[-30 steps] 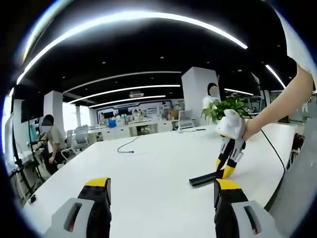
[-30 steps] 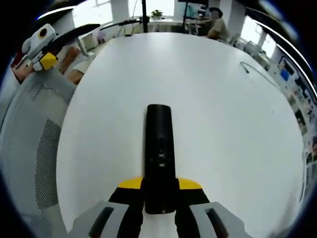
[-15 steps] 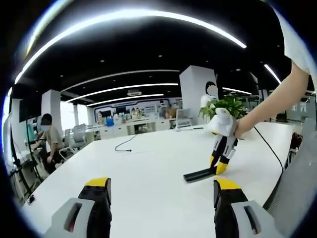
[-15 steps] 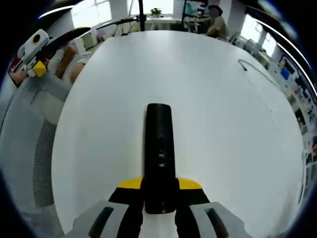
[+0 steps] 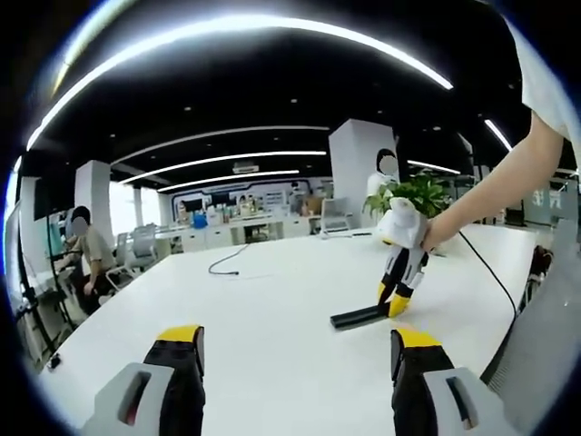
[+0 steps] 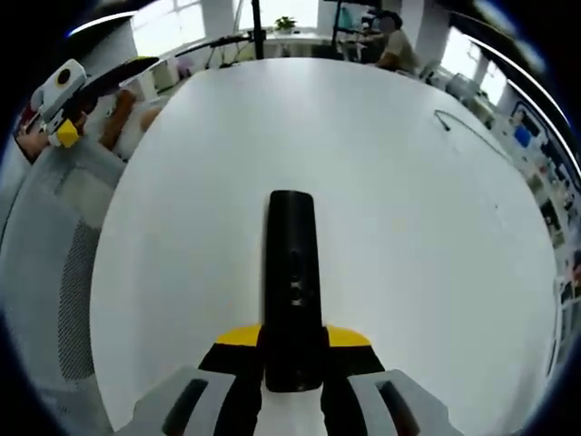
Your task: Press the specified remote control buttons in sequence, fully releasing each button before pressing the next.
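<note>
A long black remote control (image 6: 291,282) lies lengthwise on the white table (image 6: 381,163), its near end clamped between the yellow-tipped jaws of my right gripper (image 6: 292,350), which is shut on it. Small buttons show on its top face near the middle. In the left gripper view the same remote (image 5: 359,315) lies flat on the table with the right gripper (image 5: 397,283) coming down on its end from a person's hand. My left gripper (image 5: 295,363) stands open above the table's near edge, nothing between its fingers. The left gripper (image 6: 62,91) also appears at the far left of the right gripper view.
A grey mesh chair (image 6: 64,272) sits along the table's left edge. A thin black cable (image 5: 222,263) lies on the far part of the table. A potted plant (image 5: 418,193) stands behind the remote. Seated people (image 5: 86,259) and desks fill the office beyond.
The left view has drifted slightly, so the remote and right gripper sit a little further left in it. The right gripper's hold on the remote is unchanged.
</note>
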A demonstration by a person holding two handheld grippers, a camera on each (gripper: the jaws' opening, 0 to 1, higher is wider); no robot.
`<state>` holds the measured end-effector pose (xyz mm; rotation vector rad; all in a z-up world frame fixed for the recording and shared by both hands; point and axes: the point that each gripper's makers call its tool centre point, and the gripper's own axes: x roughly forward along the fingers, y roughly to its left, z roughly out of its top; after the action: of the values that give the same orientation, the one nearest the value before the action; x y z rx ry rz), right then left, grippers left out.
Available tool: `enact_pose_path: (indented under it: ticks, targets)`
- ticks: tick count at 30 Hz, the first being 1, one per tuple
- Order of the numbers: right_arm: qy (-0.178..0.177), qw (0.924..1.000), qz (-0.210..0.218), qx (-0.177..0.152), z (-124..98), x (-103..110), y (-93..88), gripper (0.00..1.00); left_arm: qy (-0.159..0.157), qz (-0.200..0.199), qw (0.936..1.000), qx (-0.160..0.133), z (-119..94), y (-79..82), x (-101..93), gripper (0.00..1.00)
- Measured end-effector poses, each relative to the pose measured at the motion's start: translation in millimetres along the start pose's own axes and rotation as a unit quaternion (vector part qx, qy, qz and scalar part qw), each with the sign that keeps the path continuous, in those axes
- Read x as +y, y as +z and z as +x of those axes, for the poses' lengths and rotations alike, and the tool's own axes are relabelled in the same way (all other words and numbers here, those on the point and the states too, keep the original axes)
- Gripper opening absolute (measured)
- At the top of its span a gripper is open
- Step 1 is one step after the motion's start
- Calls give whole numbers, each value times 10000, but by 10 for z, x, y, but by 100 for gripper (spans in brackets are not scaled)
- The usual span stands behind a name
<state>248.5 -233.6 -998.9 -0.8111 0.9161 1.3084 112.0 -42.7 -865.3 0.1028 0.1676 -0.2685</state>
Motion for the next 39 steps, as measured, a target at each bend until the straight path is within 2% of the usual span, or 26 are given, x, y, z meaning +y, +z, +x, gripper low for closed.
enact_pose_path:
  ticks: [2,5,7,10,12,15,17,18,20,21,22,25,27,29,32,33,36,37,39]
  targets:
    - [16,9997,203,-116,-7,6,10,22,50,-37,10000,-30,-4,9,21,88]
    - [124,9960,834,-303,-22,38,44,28,66,-53,10000,-1,-3,0,30,88]
    - [-88,9939,1030,-377,-35,-20,25,40,48,4,10000,37,1,-11,22,88]
    - [-191,9914,1192,-513,-67,-13,4,57,85,-20,10000,24,3,-7,39,88]
    - [-371,9844,1446,-928,-138,-8,68,64,89,-48,9999,29,2,-11,43,88]
    - [-650,9621,2098,-1617,-288,0,149,76,41,-24,10000,70,7,-24,22,88]
    - [-1025,9259,2780,-2345,-497,-17,183,89,44,-7,10000,61,6,-20,21,88]
    - [-1186,9125,2998,-2520,-583,-25,159,97,63,-40,10000,45,5,-16,29,88]
    - [-1572,8878,3225,-2884,-837,5,97,99,78,-68,9999,47,3,-15,34,88]
    - [-1757,8801,3179,-3059,-964,14,89,99,67,-68,9999,51,4,-15,29,88]
    - [-2012,8677,3255,-3172,-1108,46,20,99,42,-58,10000,64,5,-16,17,88]
    - [-2363,8488,3367,-3322,-1348,173,-126,99,19,-47,10000,60,5,-12,4,88]
    - [-2642,8389,3393,-3336,-1483,276,-246,99,32,-72,10000,33,2,-5,10,88]
    - [-2964,8222,3370,-3501,-1636,377,-317,99,42,-76,10000,36,0,-6,15,88]
    - [-3203,8082,3384,-3601,-1760,538,-389,99,-19,-44,10000,86,-3,-21,-21,88]
    - [-3247,8059,3379,-3618,-1767,582,-488,99,-41,-27,9999,92,-3,-22,-36,88]
    - [-3308,8099,3413,-3437,-1792,795,-553,99,-73,-12,9999,89,-8,-20,-54,88]
    - [-3392,8175,3330,-3251,-1801,879,-599,99,-77,-25,9999,89,-11,-20,-57,88]
    - [-3607,8136,3347,-3098,-1852,965,-705,99,-79,-11,9999,86,-14,-19,-61,88]
